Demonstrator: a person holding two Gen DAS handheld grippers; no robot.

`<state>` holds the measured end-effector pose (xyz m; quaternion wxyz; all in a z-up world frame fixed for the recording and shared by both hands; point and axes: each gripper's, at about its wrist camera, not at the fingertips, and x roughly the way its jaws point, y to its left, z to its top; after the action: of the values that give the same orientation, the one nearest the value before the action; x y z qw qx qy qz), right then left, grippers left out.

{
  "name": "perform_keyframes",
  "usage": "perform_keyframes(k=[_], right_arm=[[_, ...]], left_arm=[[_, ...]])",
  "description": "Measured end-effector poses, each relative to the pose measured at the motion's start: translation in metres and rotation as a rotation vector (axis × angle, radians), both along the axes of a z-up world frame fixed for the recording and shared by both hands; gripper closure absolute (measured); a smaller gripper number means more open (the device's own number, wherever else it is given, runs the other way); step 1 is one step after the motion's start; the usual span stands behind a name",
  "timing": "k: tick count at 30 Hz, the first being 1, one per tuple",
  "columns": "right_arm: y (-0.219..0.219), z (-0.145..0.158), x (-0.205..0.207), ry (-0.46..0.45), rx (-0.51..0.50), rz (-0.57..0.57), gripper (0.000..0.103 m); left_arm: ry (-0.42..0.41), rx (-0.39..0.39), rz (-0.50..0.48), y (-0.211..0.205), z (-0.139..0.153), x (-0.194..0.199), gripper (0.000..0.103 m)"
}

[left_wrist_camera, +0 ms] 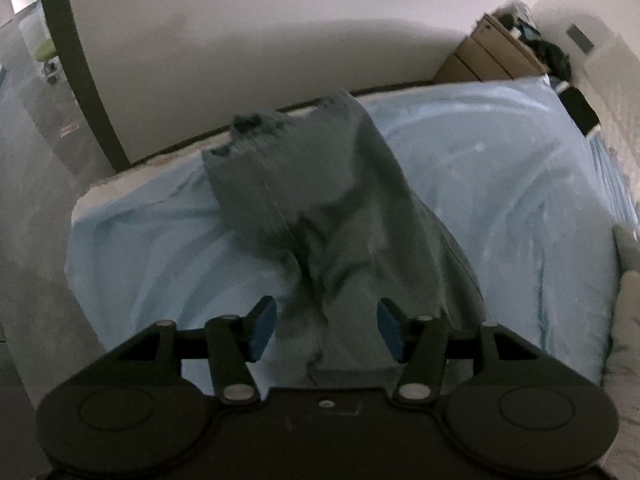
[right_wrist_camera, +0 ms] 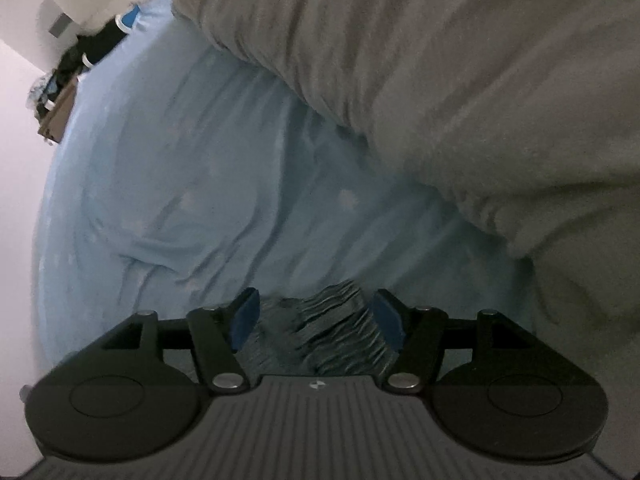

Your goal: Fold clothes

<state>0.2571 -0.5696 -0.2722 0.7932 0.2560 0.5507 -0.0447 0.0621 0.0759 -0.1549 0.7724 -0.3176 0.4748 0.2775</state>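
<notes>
A dark teal-grey garment [left_wrist_camera: 320, 200] lies lengthwise on the light blue bed sheet [left_wrist_camera: 480, 184], its frayed far end near the bed's far edge. My left gripper [left_wrist_camera: 326, 326] is open, its blue pads either side of the garment's near end. In the right wrist view my right gripper [right_wrist_camera: 316, 320] is open, with a bunched, ribbed part of the dark garment [right_wrist_camera: 328, 328] lying between its blue pads over the sheet [right_wrist_camera: 200, 184].
A grey duvet [right_wrist_camera: 460, 80] is heaped on the bed to the right of the right gripper. A wooden drawer unit [left_wrist_camera: 488, 52] with dark clutter on top stands beyond the bed's far right corner. A white wall runs behind the bed.
</notes>
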Motion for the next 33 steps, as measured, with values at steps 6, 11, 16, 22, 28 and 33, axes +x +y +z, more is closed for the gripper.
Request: perform_keyframes(k=[6, 11, 16, 22, 28, 33], right_arm=[[-0.011, -0.037, 0.016, 0.077, 0.121, -0.002, 0.038], [-0.018, -0.039, 0.015, 0.038, 0.258, 0.003, 0.051], [-0.024, -0.022, -0.004, -0.088, 0.524, 0.073, 0.063], [-0.006, -0.028, -0.006, 0.016, 0.521, 0.179, 0.063], [0.011, -0.023, -0.006, 0.038, 0.392, 0.120, 0.087], [0.022, 0.008, -0.026, -0.076, 0.335, 0.169, 0.093]], left_arm=[[0.024, 0.018, -0.049, -0.033, 0.005, 0.002, 0.050], [0.024, 0.034, -0.057, -0.042, 0.012, 0.002, 0.050], [0.030, 0.068, -0.078, -0.048, 0.016, 0.002, 0.050], [0.026, 0.073, -0.100, -0.052, 0.019, 0.003, 0.050], [-0.004, 0.081, -0.127, -0.054, 0.028, 0.002, 0.050], [-0.032, 0.061, -0.123, -0.050, 0.030, -0.001, 0.050]])
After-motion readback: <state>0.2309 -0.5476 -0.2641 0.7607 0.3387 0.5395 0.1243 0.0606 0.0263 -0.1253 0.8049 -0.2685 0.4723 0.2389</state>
